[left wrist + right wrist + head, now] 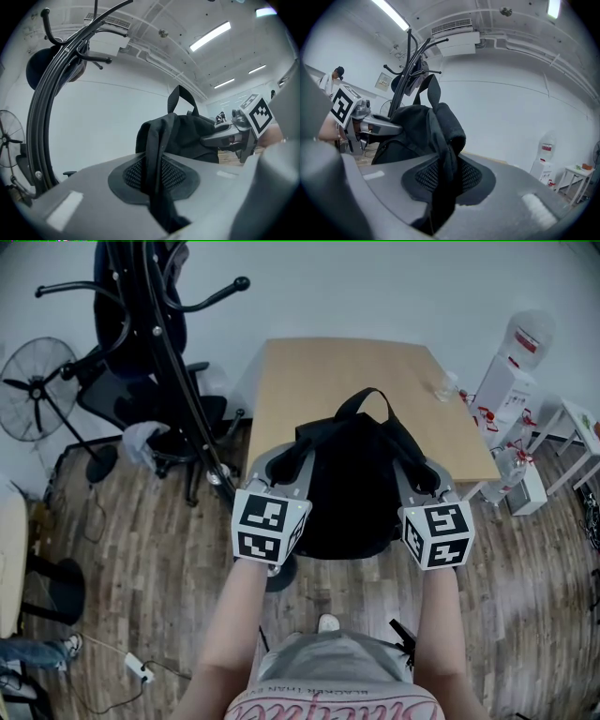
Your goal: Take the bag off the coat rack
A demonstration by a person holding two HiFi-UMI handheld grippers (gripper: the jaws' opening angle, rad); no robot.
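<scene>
Step in hand: the lift-off. The bag point(352, 479) hangs between the two grippers in front of the desk point(309, 371), to the right of the coat rack point(167, 352) and apart from it. Its carry loop point(371, 391) stands free, with no hook through it.

Left gripper point(286, 470): jaws clenched on one shoulder strap point(156, 180), which runs up between the meshed pads to the body of the bag.

Right gripper point(440, 197): jaws clenched likewise on the other shoulder strap point(443, 187), with the fabric bunched between the pads.

Both grips look secure and evenly spaced, one on each side of the bag, so the load sits level.

Assessment: the removal itself appears all but complete (no hook shows any contact with the bag in any view). What remains is to carry the bag fully clear and put it somewhere.

Next move, as judged: keep both pairs of jaws tight and move the hands together, so neither strap slips or twists. Steer away from the rack's curved arms on the left. The desk just ahead looks the likeliest resting place. Release should wait until the bag's weight is borne from below.
</scene>
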